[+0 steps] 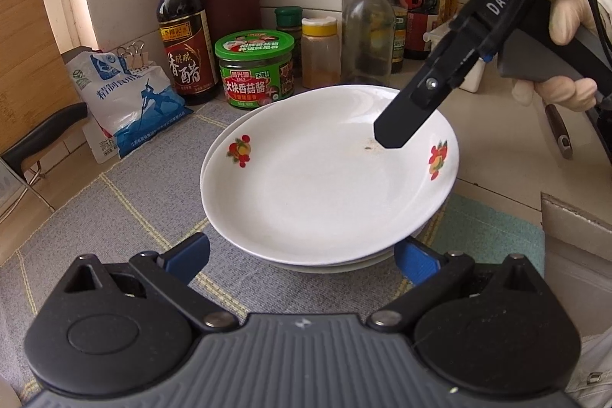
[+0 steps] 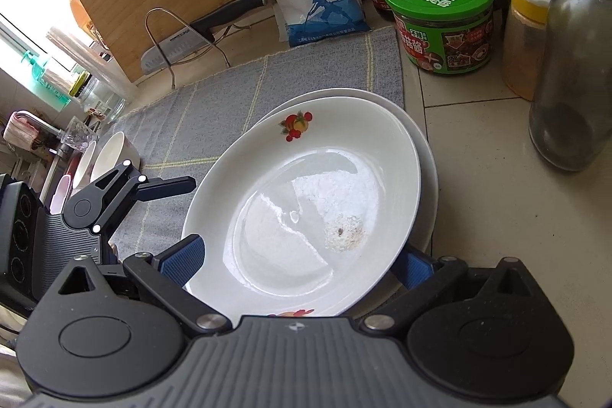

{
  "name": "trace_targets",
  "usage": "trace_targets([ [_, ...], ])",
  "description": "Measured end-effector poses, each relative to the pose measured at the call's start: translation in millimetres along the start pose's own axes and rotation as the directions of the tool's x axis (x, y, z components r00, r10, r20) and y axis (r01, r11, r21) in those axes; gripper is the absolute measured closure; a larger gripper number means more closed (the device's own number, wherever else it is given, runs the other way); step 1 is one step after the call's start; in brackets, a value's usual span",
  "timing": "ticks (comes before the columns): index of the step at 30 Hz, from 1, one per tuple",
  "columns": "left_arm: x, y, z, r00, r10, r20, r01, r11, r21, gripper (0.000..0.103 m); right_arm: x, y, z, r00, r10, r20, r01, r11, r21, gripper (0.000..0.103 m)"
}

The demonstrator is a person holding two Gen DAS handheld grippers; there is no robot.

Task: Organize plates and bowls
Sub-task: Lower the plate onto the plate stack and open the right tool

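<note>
The shallow white plate with red-and-orange fruit prints (image 1: 325, 178) sits tilted on top of a second plain white plate (image 1: 332, 264), the pair resting at the edge of the grey woven mat with pale yellow lines (image 1: 126, 217) on your tiled counter. A small brownish smear marks the top plate's well. Your right gripper (image 2: 302, 262) has its blue-padded fingers (image 2: 183, 257) spread either side of the plate's near rim, one above and one below it, not pinching. Your left gripper (image 1: 302, 255) is likewise spread wide, just short of the stack. Behind stand a green-lidded sauce jar (image 1: 256, 71), a dark vinegar bottle (image 1: 183, 25) and a blue-and-white salt bag (image 1: 126, 98). Two white bowls (image 2: 103, 159) lie well apart at the mat's far end.
</note>
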State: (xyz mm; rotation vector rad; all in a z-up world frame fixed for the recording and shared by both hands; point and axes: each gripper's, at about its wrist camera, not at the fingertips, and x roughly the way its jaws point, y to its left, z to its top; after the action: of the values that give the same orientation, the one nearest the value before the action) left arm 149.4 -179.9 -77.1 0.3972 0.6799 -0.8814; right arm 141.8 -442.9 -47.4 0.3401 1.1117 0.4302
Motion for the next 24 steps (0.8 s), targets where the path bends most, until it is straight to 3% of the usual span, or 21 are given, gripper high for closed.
trace_targets([
  [14,-11,3,-7,1.0,0.0,0.02,0.0,1.0,-0.008,0.001,3,17,-3,0.992,-0.125,-0.024,0.124,0.992,-0.037,0.0],
  [24,-32,7,-9,0.996,0.053,0.07,-0.051,0.998,-0.023,0.001,1,21,-10,0.979,-0.202,-0.019,0.201,0.979,-0.038,0.0],
])
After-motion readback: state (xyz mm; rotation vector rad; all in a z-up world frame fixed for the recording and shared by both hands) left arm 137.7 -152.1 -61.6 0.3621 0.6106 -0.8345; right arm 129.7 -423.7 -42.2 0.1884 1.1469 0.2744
